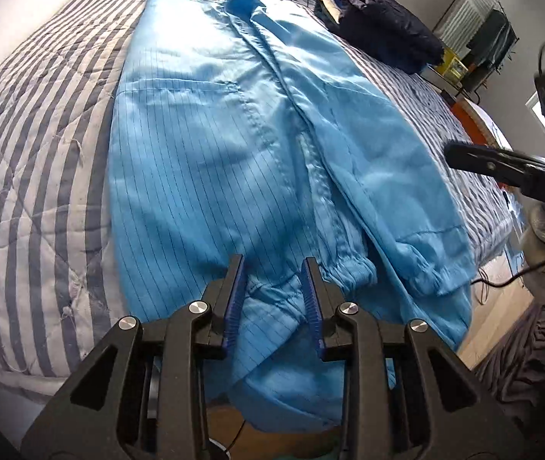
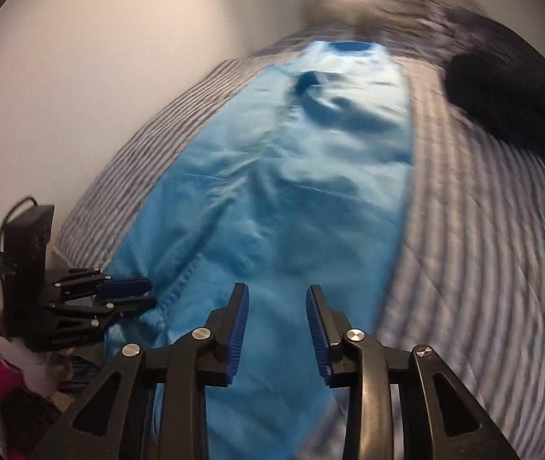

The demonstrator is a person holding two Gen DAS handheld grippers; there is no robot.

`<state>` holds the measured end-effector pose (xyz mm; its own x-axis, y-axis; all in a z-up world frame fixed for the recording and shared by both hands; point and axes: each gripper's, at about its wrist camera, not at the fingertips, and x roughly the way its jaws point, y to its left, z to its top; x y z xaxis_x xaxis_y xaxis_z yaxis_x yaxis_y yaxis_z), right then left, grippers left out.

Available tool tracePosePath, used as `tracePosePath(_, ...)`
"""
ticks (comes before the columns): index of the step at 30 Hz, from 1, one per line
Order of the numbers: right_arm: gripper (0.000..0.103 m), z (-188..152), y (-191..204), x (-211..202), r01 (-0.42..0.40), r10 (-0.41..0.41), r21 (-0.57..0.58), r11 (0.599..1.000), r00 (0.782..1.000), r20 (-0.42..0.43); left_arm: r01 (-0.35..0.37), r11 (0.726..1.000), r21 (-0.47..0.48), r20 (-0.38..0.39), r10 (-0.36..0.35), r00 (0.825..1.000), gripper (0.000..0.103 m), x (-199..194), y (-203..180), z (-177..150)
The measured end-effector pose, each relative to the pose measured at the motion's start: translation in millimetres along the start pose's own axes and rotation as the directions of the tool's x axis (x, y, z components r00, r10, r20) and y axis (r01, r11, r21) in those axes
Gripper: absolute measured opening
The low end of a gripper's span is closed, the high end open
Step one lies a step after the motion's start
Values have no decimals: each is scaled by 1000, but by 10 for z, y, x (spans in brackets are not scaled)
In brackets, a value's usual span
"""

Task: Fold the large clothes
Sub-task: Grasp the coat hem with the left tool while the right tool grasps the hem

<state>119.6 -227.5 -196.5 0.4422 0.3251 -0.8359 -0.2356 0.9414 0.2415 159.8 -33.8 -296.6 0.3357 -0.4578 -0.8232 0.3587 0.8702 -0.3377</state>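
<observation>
A large light-blue coat of thin, shiny, pinstriped fabric lies lengthwise on the striped quilted bed, its darker blue collar at the far end. Both sides are folded in toward the middle, one elastic-cuffed sleeve lying along the front. Its near hem hangs over the bed's edge.

A blue coat lies lengthwise on a striped quilt, collar toward twelve o'clock. The left gripper hangs over its hem at six o'clock, jaws apart. A dark jacket lies at one o'clock.
</observation>
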Motion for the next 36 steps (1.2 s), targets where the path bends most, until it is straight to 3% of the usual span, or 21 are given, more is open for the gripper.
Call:
tracePosePath(4, 50, -260, -293, -86, -16, 20, 94, 995, 999, -42, 29, 995, -91, 15, -28, 999, 33, -267, 162, 6)
tracePosePath(6, 52, -353, -400, -77, -64, 74, 149, 987, 995, -64, 34, 990, -135, 44, -28, 999, 60, -443, 282, -2)
tracePosePath(7, 52, -385, -438, -78, -82, 95, 170, 982, 993, -69, 47, 985, -164, 63, -37, 997, 63, -523, 367, -11)
tracePosePath(11, 52, -477, -620, 75, -153, 180, 264, 952, 980, -82, 84, 959, -271, 36, -77, 996, 63, -562, 676, -42)
tracePosePath(15, 50, -600, -737, 195, -247, 287, 353, 903, 956, -65, 169, 895, -412, 2, -185, 983, 63, -379, 955, -177)
tracePosePath(20, 47, -641, -776, 267, -342, 381, 376, 861, 924, -34, 250, 870, -426, 18, -268, 963, 63, -391, 911, -209)
tracePosePath(22, 43, -661, -768, 299, -380, 421, 385, 841, 907, -24, 265, 865, -425, 7, -290, 957, 60, -358, 870, -238)
tracePosePath(26, 42, -636, -660, 404, -425, 471, 369, 827, 881, -39, 283, 867, -410, -33, -324, 945, 41, -278, 756, -261)
tracePosePath(28, 42, -642, -591, 471, -442, 492, 365, 820, 869, -53, 287, 867, -407, -46, -334, 942, 30, -244, 723, -268)
tracePosePath(30, 39, -630, -535, 524, -455, 507, 361, 814, 860, -59, 287, 869, -404, -61, -338, 939, 11, -200, 697, -260)
tracePosePath(32, 20, -615, -486, 576, -464, 521, 359, 810, 850, -75, 281, 873, -399, -69, -334, 940, 8, -171, 659, -257)
tracePosePath(36, 6, -588, -410, 592, -485, 544, 370, 793, 836, -69, 297, 869, -397, -54, -345, 937, 4, -205, 580, -200)
